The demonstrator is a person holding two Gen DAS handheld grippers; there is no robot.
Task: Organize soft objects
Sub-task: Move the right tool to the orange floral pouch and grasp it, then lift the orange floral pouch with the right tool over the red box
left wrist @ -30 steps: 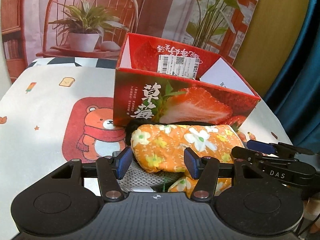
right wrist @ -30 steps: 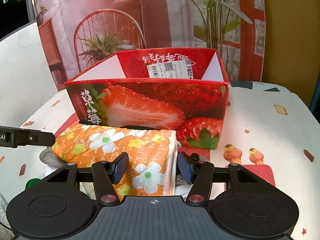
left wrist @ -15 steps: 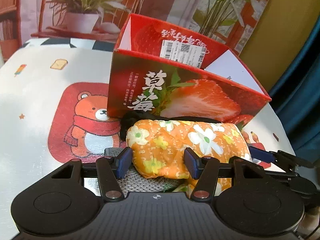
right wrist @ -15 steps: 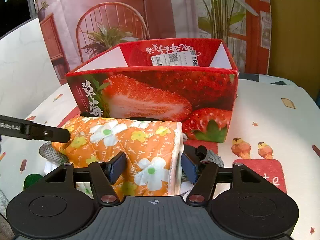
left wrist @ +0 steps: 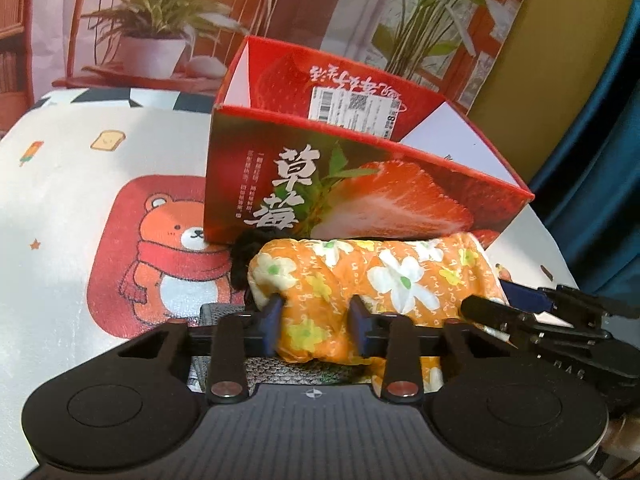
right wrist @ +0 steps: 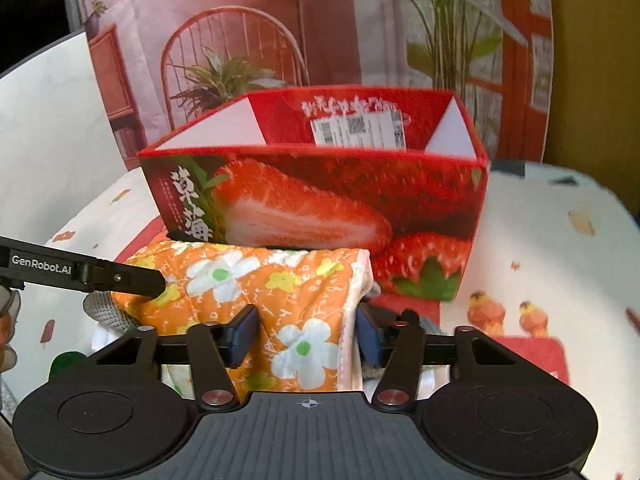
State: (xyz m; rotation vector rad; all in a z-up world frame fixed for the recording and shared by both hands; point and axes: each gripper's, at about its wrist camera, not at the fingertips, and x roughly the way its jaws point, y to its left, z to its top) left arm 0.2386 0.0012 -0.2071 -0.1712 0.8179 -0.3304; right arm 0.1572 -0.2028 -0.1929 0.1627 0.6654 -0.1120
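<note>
Where "GenRobot.AI" marks left tongs.

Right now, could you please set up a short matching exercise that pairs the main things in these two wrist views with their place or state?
Things
1. orange floral cloth
2. strawberry box
3. grey knitted item
4. black fuzzy item

Places or states
A. stands open-topped behind the pile
B. lies under the cloth, near the camera
C. gripped at one end by the left gripper and at the other by the right gripper
D. sits between the cloth's end and the box front

Pairs: 1-C, 2-A, 3-B, 4-D
</note>
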